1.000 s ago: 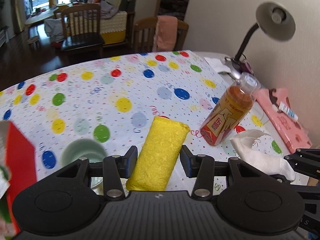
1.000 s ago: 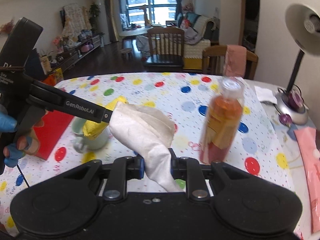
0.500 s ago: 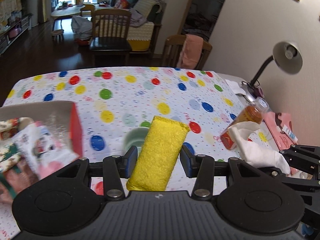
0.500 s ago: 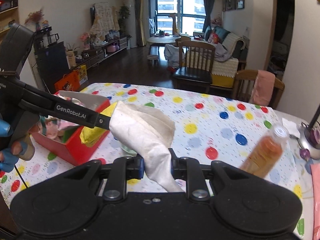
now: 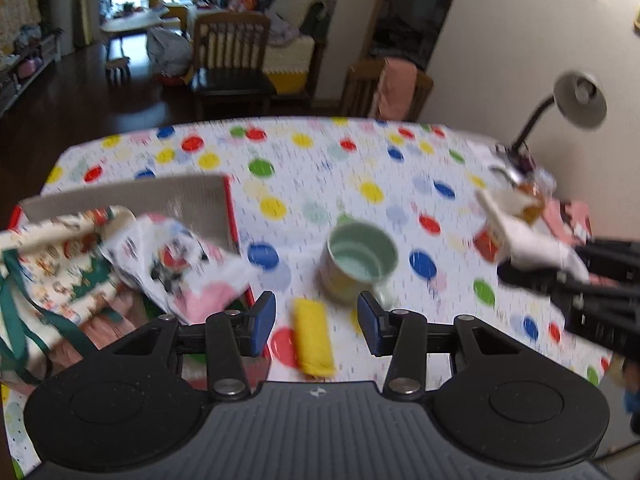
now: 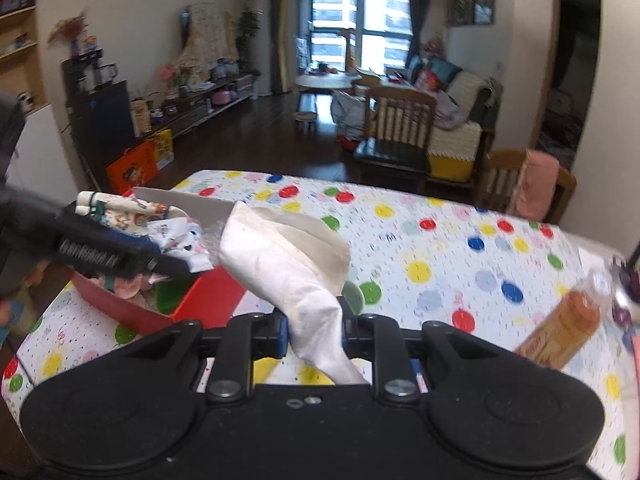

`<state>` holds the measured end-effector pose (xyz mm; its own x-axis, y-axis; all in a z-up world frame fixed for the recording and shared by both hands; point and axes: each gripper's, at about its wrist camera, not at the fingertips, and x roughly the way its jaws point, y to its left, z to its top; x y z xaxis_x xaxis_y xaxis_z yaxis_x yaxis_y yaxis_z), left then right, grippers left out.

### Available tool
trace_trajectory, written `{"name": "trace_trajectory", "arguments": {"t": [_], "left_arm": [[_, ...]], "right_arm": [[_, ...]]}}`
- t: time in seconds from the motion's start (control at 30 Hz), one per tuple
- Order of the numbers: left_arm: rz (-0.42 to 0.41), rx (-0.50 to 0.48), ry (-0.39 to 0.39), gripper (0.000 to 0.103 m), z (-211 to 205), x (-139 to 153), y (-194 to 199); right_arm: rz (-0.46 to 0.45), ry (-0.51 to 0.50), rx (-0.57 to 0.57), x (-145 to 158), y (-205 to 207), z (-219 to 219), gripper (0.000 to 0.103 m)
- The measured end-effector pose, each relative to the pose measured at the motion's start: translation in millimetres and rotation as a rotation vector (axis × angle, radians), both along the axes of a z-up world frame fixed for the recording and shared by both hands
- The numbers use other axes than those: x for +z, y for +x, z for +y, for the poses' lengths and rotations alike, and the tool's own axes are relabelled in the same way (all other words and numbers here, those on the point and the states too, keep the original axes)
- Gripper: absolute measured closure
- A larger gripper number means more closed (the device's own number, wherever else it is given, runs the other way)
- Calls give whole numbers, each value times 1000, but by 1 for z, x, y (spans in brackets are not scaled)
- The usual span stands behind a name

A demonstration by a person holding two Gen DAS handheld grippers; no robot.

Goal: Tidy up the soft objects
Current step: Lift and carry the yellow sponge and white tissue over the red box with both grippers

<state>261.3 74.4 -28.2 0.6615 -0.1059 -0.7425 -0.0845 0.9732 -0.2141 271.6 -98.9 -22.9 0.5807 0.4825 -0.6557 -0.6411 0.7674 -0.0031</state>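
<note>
in right gripper (image 6: 313, 330): crumpled white cloth (image 6: 288, 264), clamped.

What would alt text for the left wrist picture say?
An open tool hangs above a yellow sponge lying on a polka-dot tablecloth, with a pale green mug just beyond. A red box of fabric items sits left.

In the left wrist view, a box (image 5: 228, 216) filled with cloths (image 5: 80, 264) is seen at left; a mug (image 5: 360, 264) stands at centre, a sponge (image 5: 314, 336) below it, a lamp (image 5: 576, 100) at upper right.
</note>
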Motion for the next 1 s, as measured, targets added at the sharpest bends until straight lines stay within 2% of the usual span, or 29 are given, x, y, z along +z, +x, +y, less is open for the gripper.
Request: {"name": "trace_trajectory", "arguments": {"t": [0.13, 0.23, 0.37, 0.4, 0.67, 0.87, 1.0], "left_arm": [[37, -38, -5, 59, -9, -21, 0], [60, -60, 25, 58, -26, -36, 6], [71, -74, 33, 33, -51, -55, 16], [68, -66, 36, 31, -56, -59, 17], [63, 48, 44, 31, -70, -96, 24], [53, 147, 135, 31, -80, -124, 25], [61, 243, 133, 31, -80, -142, 27]], "right_arm": [[37, -19, -38, -11, 1, -9, 82], [42, -27, -46, -15, 2, -17, 82], [54, -26, -47, -19, 5, -28, 82], [55, -27, -43, -19, 7, -32, 82], [87, -38, -4, -30, 24, -53, 81], [122, -43, 36, -43, 36, -57, 81], [139, -50, 61, -49, 41, -58, 81]]}}
